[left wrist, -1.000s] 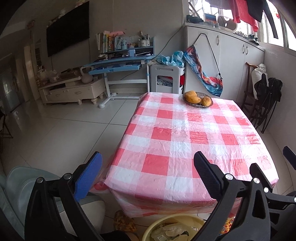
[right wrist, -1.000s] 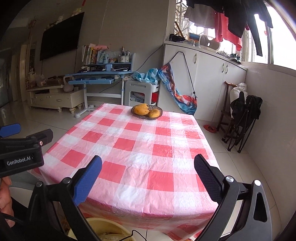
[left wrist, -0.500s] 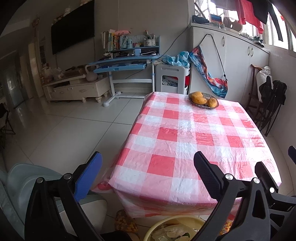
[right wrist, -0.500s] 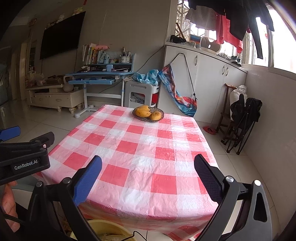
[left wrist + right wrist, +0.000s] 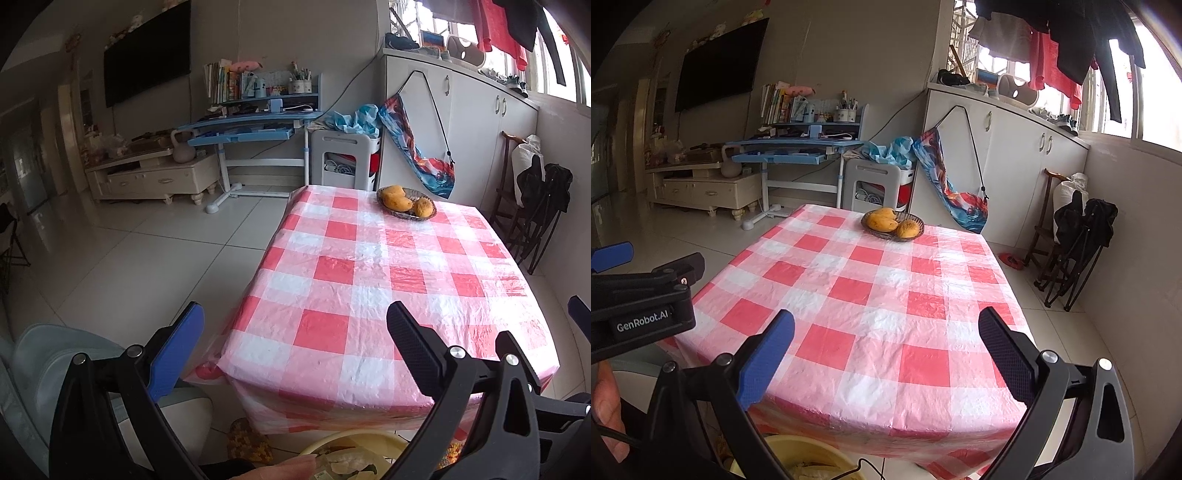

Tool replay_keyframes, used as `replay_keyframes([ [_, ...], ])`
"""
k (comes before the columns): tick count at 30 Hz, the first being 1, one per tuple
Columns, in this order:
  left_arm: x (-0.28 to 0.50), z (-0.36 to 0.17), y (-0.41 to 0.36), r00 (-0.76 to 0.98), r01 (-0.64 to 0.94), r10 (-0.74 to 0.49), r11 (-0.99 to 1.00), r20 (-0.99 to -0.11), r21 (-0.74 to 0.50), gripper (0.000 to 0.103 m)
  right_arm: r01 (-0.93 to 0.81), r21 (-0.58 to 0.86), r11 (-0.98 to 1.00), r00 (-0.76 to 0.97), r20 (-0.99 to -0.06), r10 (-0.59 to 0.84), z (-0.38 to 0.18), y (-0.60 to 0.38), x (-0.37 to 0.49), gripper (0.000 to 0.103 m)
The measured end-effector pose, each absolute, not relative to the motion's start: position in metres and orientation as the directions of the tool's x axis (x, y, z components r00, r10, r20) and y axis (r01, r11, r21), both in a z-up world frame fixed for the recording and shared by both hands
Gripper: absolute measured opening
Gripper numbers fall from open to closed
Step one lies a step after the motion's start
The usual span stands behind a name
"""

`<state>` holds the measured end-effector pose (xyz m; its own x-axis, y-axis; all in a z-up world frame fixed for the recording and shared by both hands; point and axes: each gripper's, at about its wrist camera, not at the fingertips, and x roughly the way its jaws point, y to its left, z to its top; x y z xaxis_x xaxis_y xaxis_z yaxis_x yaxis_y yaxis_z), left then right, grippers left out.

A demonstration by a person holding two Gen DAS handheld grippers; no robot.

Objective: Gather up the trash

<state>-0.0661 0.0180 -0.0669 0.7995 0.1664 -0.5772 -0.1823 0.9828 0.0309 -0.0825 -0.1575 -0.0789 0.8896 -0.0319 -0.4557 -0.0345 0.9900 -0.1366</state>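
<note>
Both views pulled back and rose slightly — you kept the left gripper [image 5: 295,332] and right gripper [image 5: 886,339] spread wide, empty; trash sat in the yellow bin [image 5: 354,448] below the table [image 5: 369,295] — collecting looked finished.

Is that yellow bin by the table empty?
No. The yellow bin holds crumpled wrappers, seen in both views below the table edge.

A lived-in home: a wall television [image 5: 147,52], a study desk [image 5: 255,122] crowded with books, laundry [image 5: 1056,55] hanging by the window, and fruit [image 5: 892,223] on a checked-cloth bench [image 5: 871,302].
</note>
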Motion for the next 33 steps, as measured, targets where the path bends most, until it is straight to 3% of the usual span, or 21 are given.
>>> replay_keyframes([
  [10,-0.074,-0.059,0.008,0.824,-0.144,0.157,0.987,-0.544,0.068,0.096,-0.031,-0.116,0.993,0.905,-0.426,-0.021,-0.073,-0.165,-0.089,0.095],
  [33,-0.068,-0.073,0.002,0.783,-0.073,0.058,0.997,-0.619,0.001,0.096,-0.141,-0.076,0.987,0.927,-0.359,0.105,-0.073,-0.178,-0.109,0.095],
])
